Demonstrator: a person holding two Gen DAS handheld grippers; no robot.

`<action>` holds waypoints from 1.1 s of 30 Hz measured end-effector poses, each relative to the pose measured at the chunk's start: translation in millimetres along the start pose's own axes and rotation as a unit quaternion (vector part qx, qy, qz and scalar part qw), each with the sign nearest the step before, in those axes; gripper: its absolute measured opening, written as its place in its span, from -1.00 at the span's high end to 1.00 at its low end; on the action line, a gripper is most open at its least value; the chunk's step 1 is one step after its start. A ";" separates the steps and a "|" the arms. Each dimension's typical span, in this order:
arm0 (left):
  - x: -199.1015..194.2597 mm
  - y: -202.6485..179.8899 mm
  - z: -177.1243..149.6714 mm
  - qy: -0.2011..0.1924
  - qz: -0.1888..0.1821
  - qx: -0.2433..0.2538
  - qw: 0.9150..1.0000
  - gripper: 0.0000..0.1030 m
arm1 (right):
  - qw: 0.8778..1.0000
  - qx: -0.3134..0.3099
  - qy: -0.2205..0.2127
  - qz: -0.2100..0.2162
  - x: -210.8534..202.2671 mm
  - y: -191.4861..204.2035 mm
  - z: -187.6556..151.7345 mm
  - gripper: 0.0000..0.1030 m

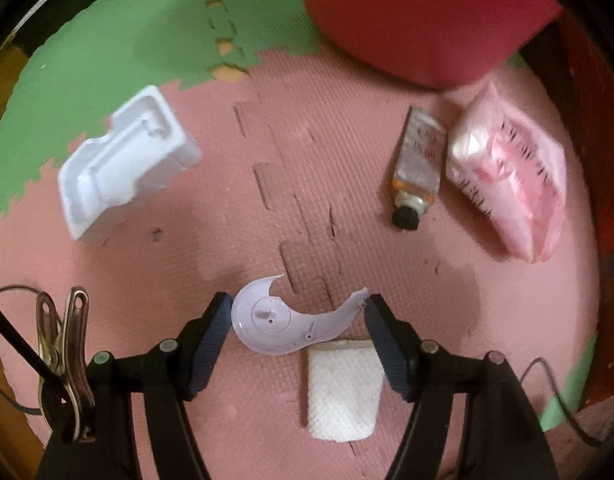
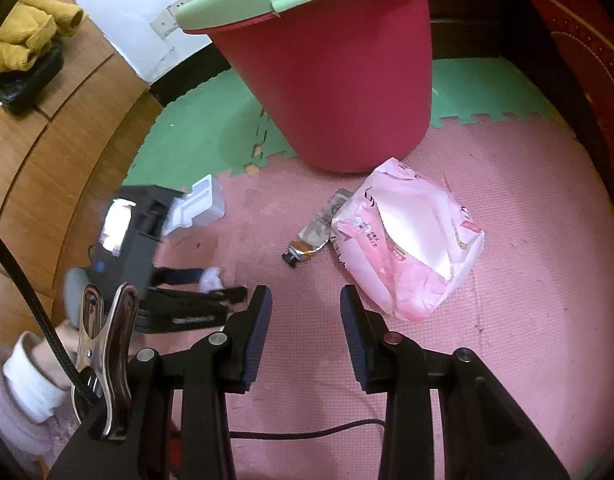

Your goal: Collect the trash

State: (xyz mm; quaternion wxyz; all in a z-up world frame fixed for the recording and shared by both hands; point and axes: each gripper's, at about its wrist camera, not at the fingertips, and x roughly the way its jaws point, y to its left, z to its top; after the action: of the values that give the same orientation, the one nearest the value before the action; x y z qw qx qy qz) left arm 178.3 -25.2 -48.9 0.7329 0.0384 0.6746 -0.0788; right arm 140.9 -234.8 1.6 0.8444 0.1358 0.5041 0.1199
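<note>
My left gripper (image 1: 297, 312) points straight down at the pink foam mat (image 1: 227, 208), jaws wide. A broken lilac plastic piece (image 1: 275, 324) spans the gap between the pads: its round end touches the left pad and its thin tip touches the right one, so it looks pinched across its full length. A folded white tissue (image 1: 341, 390) lies on the mat just below it, near the right finger. The white plastic tray (image 1: 127, 164) sits well off to the upper left. A squeezed tube (image 1: 417, 164) lies at upper right, right beside a pink plastic wrapper (image 1: 511, 176), and the red bin (image 1: 419, 20) is at the top.

My right gripper (image 2: 306, 316) hangs tilted over bare mat, jaws half spread, nothing between them. The wrapper (image 2: 407, 240) is just beyond the right finger, and the bin (image 2: 339, 80) stands behind it.
</note>
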 end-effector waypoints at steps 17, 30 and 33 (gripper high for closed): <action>-74.2 105.7 -5.1 -0.099 -0.045 -0.209 0.972 -0.39 | 0.996 0.047 0.073 0.002 86.1 38.9 18.8 0.29; -80.4 117.9 -3.6 -0.118 -0.067 -0.218 0.967 -0.39 | 0.987 0.106 0.060 -0.101 149.6 31.4 38.6 0.29; -79.6 118.2 -3.4 -0.116 -0.070 -0.219 0.966 -0.39 | 0.985 0.118 0.060 -0.111 155.2 25.9 40.3 0.29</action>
State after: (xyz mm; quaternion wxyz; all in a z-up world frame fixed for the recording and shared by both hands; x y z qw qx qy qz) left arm 188.6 96.8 24.1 0.7896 -0.1797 0.5865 0.0155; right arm 246.7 -162.2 -98.1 0.7989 0.1700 0.5763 -0.0273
